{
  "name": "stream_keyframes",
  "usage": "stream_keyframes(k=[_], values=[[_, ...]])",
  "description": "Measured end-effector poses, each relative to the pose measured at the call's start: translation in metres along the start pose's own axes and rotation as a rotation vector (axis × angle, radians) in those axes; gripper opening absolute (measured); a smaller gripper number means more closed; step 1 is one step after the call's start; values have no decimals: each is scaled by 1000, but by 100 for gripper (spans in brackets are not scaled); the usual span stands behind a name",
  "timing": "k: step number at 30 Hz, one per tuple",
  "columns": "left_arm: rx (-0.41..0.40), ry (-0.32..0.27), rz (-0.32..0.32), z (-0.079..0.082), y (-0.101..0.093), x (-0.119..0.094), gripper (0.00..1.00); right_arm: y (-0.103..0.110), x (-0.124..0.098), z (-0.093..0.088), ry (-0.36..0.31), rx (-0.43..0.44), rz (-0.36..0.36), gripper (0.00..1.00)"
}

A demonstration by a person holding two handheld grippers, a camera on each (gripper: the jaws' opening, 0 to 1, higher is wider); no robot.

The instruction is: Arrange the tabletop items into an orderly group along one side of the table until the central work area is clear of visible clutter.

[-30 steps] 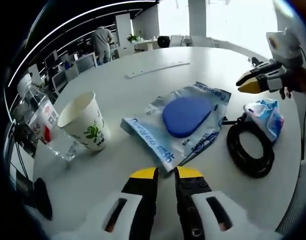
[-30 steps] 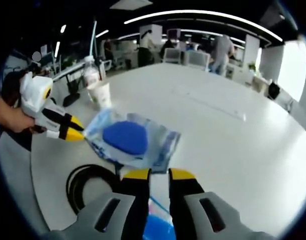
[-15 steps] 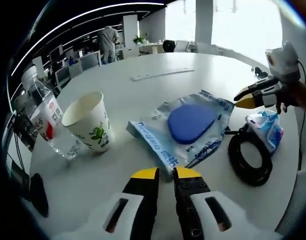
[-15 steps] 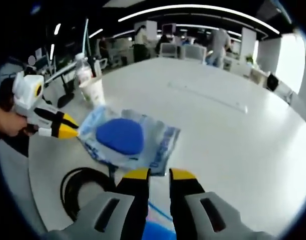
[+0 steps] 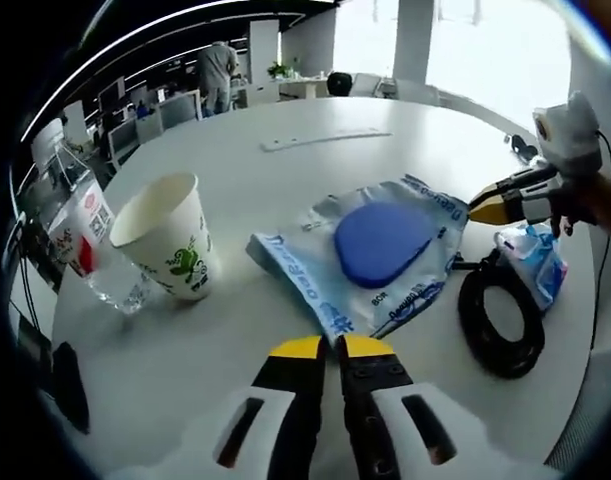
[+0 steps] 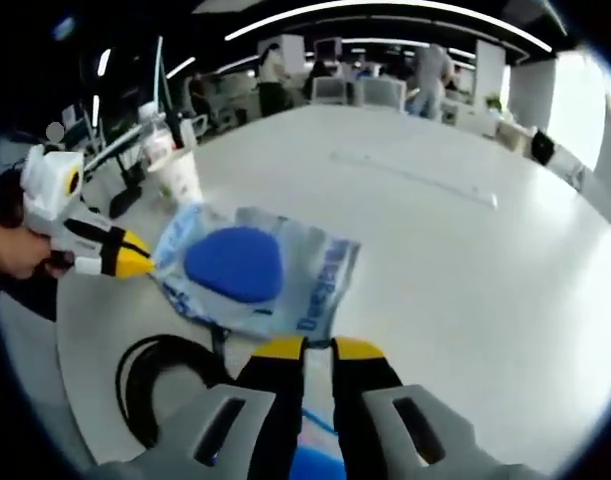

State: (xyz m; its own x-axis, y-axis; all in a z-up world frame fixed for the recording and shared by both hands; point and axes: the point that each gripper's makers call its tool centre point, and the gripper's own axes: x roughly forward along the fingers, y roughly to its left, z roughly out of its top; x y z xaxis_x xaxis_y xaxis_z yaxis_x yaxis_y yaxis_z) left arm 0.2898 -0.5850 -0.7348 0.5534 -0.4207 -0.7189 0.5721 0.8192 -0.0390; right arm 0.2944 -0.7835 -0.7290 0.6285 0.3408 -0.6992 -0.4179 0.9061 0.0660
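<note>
So the plastic pouch (image 5: 370, 255) gets pinched at opposite edges, it seems, both grippers (image 5: 333, 347) (image 6: 317, 348) nearly closed; a slide sideways is needed next.

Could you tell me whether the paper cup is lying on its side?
No, the cup stands upright on the table, its open mouth facing up, next to the bottle.
</note>
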Motion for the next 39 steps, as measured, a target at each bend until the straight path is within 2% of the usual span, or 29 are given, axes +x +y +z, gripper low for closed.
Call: stream_keyframes(k=[4, 11, 13, 16, 29, 39], values=[[-4, 2, -11, 1, 0, 0, 1, 1, 1, -3, 12, 21, 4, 2], [42, -7, -11, 5, 0, -1, 0, 2, -1, -2, 16, 26, 8, 0], [82, -20, -7, 10, 1, -1, 0, 2, -3, 1, 5, -13, 3, 0], [134, -27, -2, 14, 2, -1, 0, 4, -5, 2, -3, -12, 1, 0], [147, -68, 21, 38, 18, 3, 0, 4, -7, 15, -42, -16, -11, 0], [122, -49, 57, 40, 34, 14, 0, 11, 4, 15, -11, -25, -1, 0]])
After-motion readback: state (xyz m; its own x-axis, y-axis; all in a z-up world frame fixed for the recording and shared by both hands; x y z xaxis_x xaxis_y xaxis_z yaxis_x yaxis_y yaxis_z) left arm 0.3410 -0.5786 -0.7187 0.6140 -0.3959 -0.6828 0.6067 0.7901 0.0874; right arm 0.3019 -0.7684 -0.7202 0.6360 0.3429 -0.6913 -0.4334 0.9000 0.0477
